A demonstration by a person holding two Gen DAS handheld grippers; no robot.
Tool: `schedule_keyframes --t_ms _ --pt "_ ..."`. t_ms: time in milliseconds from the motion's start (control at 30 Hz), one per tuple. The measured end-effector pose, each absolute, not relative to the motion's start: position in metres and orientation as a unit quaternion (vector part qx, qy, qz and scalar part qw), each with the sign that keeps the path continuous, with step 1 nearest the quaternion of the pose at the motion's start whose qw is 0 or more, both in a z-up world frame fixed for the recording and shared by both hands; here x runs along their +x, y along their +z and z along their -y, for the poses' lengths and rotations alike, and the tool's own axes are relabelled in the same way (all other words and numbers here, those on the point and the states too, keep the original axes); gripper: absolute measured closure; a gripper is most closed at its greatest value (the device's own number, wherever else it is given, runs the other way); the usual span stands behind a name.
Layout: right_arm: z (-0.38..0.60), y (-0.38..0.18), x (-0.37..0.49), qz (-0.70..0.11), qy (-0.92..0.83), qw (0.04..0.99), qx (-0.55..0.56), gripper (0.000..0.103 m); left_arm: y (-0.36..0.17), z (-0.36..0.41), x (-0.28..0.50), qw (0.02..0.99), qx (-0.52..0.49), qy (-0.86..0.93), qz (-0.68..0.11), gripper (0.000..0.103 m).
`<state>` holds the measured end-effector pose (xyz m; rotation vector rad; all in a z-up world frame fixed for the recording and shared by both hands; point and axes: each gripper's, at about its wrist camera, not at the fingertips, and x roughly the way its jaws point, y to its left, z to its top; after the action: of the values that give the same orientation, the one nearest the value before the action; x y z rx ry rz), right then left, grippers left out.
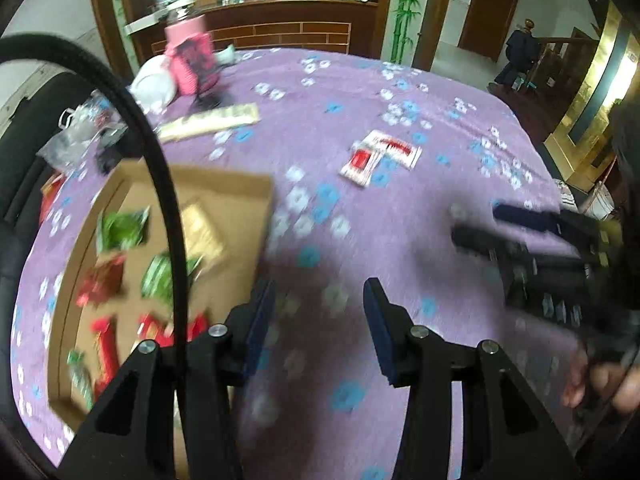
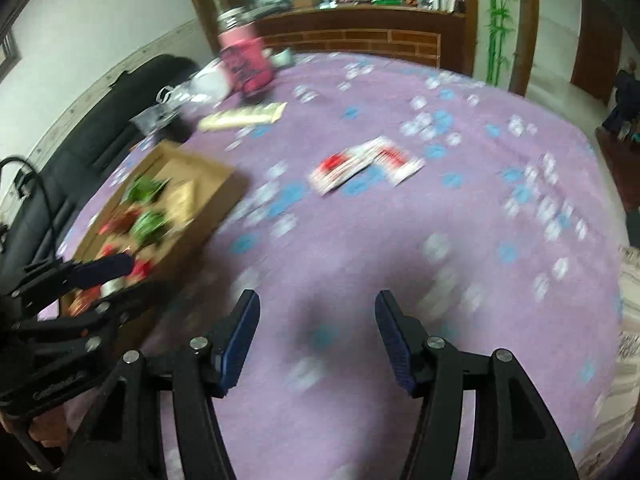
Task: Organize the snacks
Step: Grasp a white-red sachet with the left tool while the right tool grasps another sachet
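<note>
A shallow cardboard box (image 1: 240,196) sits on the purple tablecloth at the left and holds several green and red snack packets (image 1: 124,228). It also shows in the right wrist view (image 2: 216,176). Two red and white snack packets (image 1: 380,156) lie loose on the cloth ahead, also in the right wrist view (image 2: 366,164). My left gripper (image 1: 320,292) is open and empty, just right of the box. My right gripper (image 2: 316,304) is open and empty above bare cloth. It also shows at the right of the left wrist view (image 1: 476,224).
A pink container (image 1: 192,60) stands at the table's far left, with a white bag (image 1: 156,80) and clear plastic bags (image 1: 80,128) beside it. A long beige packet (image 1: 208,122) lies beyond the box. A black sofa (image 2: 100,128) runs along the left edge.
</note>
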<state>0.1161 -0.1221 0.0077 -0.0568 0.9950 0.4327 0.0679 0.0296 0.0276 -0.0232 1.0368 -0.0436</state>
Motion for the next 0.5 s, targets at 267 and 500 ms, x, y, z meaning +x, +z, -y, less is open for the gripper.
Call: schedule_keyframes --t_ms 267,500 --pt "0.112 -0.016 0.22 -0.458 0.192 0.862 -0.096 0.042 0.027 -0.019 0.129 0.867 -0.005 -0.026 -0.497 0.055" --pt "0.093 -0.048 0.256 -0.477 0.221 0.835 -0.164 0.054 0.019 -0.03 0.149 0.86 -0.008 -0.014 -0.51 0.055"
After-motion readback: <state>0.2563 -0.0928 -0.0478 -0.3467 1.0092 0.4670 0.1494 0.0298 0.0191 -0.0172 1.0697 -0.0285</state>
